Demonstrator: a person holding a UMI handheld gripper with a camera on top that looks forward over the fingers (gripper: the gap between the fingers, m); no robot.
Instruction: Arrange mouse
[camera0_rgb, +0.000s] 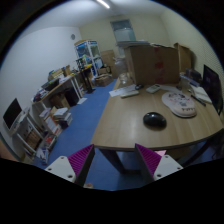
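A black mouse (154, 120) lies on the brown wooden table (125, 122), ahead of my fingers and a little to the right. A round patterned mat (180, 103) lies further back on the table, beyond the mouse. My gripper (115, 160) is open and empty, held off the near edge of the table, with the blue floor showing between its purple pads. The left pad (80, 157) and right pad (149, 158) stand wide apart.
A brown cardboard box (153, 62) stands at the back of the table, with papers (126, 91) beside it. Cluttered shelves and desks (55, 95) line the left wall. Blue floor (85, 115) lies between them and the table.
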